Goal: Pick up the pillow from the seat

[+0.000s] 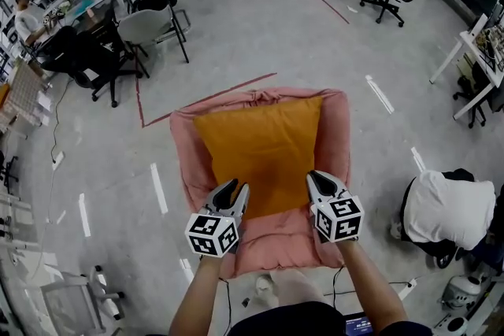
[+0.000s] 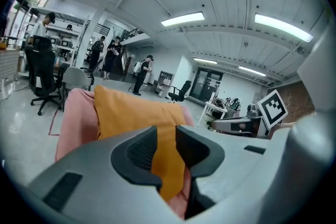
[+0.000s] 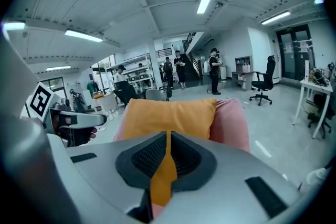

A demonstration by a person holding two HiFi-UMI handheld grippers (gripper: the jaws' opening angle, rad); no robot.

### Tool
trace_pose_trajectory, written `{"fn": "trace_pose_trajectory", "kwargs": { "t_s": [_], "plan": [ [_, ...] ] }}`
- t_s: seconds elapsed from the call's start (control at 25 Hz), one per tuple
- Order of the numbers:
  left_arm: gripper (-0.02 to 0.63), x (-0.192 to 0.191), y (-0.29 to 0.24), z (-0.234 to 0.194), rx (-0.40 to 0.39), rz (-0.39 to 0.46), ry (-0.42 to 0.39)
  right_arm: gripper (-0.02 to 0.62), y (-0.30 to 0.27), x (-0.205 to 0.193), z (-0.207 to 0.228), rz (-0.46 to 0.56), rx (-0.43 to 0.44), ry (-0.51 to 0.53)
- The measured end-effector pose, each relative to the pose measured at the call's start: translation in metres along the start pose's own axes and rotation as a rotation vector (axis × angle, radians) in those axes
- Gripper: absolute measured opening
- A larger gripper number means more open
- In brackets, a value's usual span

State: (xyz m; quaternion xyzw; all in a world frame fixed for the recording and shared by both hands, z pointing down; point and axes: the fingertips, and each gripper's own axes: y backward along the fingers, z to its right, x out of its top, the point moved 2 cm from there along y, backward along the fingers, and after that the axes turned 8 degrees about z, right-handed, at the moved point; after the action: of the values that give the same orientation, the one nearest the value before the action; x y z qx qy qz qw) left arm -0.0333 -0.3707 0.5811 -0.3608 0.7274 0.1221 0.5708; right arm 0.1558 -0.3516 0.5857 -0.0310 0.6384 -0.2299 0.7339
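Observation:
An orange pillow lies on the pink cushioned seat just in front of me. My left gripper is at the pillow's near left edge. In the left gripper view its jaws stand a little apart, with the orange pillow edge in the gap and the pads not clearly pressing it. My right gripper is at the near right edge. In the right gripper view it is pinched shut on a thin fold of the pillow. The pink seat shows behind the pillow.
Red tape lines mark the floor beyond the seat. Black office chairs and a seated person are at the far left. A white-covered bundle sits at the right and a white table at the far right.

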Motion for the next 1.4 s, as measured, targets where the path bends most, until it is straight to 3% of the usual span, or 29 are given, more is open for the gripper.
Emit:
{"fn": "trace_pose_trajectory", "kwargs": {
  "t_s": [0.16, 0.68, 0.84, 1.08, 1.4],
  "plan": [
    [0.137, -0.003, -0.012, -0.010, 0.007, -0.007, 0.008, 0.041, -0.014, -0.003, 0.007, -0.022, 0.014, 0.011],
    [0.335, -0.023, -0.041, -0.045, 0.112, -0.052, 0.047, 0.260, -0.054, -0.016, 0.036, -0.060, 0.014, -0.024],
    [0.376, -0.028, -0.046, -0.057, 0.144, -0.062, 0.036, 0.294, -0.065, -0.019, 0.042, -0.072, -0.010, -0.032],
    [0.499, -0.031, -0.058, -0.070, 0.231, -0.046, 0.051, 0.344, -0.079, -0.025, 0.057, -0.080, -0.034, -0.049],
    [0.520, -0.041, -0.067, -0.090, 0.305, -0.063, 0.075, 0.356, -0.101, -0.035, 0.068, -0.103, -0.039, -0.077]
  ]
}}
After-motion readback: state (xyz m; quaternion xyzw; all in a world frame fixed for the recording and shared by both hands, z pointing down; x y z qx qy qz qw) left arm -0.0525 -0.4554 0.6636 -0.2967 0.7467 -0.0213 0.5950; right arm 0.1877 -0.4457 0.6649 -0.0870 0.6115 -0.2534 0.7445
